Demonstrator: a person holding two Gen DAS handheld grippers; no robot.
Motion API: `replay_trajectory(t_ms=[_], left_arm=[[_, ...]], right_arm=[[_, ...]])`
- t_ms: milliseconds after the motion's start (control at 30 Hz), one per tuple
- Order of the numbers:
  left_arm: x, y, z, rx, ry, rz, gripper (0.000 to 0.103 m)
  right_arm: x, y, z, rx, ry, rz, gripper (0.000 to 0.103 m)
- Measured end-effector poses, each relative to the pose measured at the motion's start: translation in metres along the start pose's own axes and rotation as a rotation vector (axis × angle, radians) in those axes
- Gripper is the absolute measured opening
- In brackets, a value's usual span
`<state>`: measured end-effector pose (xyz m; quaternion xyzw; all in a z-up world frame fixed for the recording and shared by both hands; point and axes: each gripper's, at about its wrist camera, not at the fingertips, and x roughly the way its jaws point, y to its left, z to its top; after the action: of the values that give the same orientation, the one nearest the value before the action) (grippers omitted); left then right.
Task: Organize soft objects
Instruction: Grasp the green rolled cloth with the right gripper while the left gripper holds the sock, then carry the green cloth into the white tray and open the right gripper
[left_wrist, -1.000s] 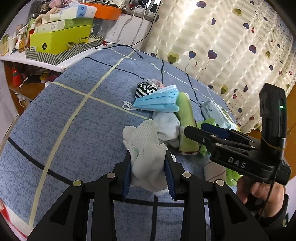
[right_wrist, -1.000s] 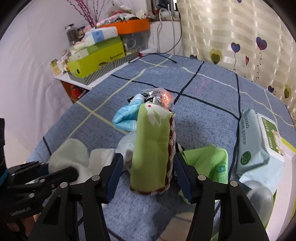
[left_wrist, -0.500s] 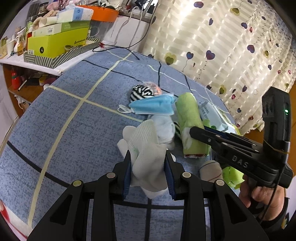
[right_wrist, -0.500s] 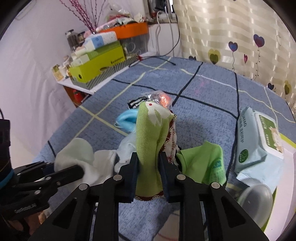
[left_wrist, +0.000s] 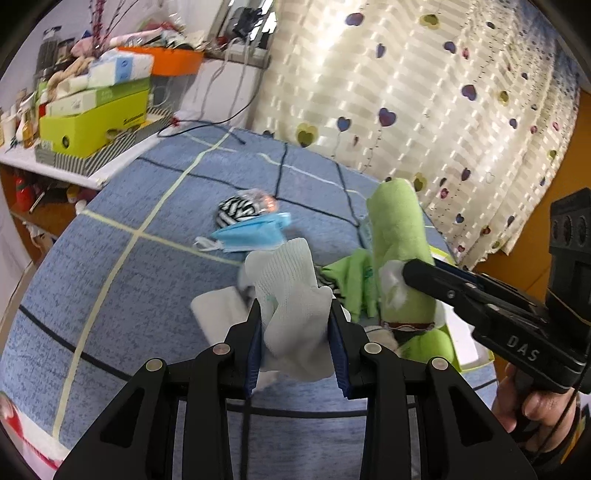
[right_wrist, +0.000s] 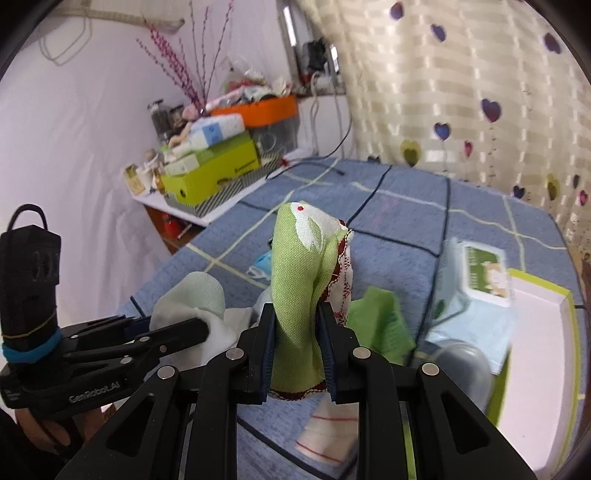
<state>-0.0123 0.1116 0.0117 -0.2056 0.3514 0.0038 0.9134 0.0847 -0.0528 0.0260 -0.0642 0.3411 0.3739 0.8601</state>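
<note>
- Both tools have lifted since the earlier frame: right tool now pinches the green roll, raised above the bed.
- Left tool pinches the white sock, above the bed's near edge.
- Suggest: keep grips firm, carry clear of the mask, toward the white tray.

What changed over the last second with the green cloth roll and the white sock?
The right gripper closed on the green cloth roll and lifted it off the blue bedspread. The left gripper stayed shut on the white sock. The blue face mask stayed put.
</note>
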Motion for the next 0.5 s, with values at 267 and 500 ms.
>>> replay_trajectory(t_ms=[267,500], left_arm=[[0.001,-0.046,0.008,0.082,-0.011,-0.059,0.034],[0.014,-0.088,0.01,0.144,0.016,-0.106,0.034]], right_arm=[[-0.057,-0.043,-0.014,0.082,-0.086,-0.102,0.021],[-0.094,-0.089,-0.035,0.166,-0.119,-0.197,0.021]])
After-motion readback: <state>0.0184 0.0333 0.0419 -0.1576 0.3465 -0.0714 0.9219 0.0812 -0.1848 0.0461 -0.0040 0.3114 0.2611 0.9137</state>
